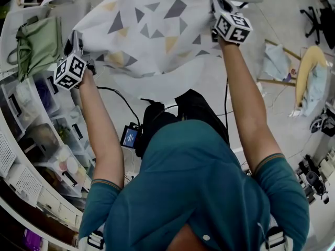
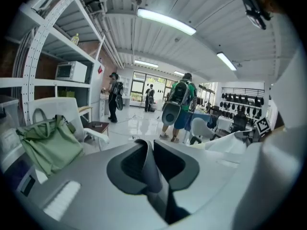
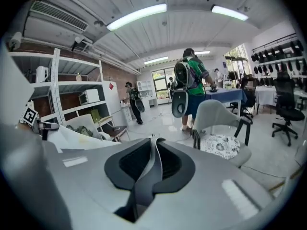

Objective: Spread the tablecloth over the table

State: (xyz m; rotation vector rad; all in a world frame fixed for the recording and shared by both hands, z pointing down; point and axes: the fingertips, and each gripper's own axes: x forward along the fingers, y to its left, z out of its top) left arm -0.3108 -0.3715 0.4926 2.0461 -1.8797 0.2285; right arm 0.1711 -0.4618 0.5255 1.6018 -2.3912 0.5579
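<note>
We hold the tablecloth point(image 1: 152, 30) up, stretched between our left gripper point(image 1: 77, 47) and right gripper point(image 1: 218, 14), each clenched on its edge.

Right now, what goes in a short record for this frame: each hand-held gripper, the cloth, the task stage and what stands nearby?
left hand-held gripper: shut on a fold of the tablecloth
right hand-held gripper: shut on another fold of it
tablecloth: pale, with grey and yellow triangles; held up in the air between the two grippers, near edge sagging
task stage: cloth not yet laid; no table shows under it in the head view
nearby: green bag to the left; grey chair ahead on the right
</note>
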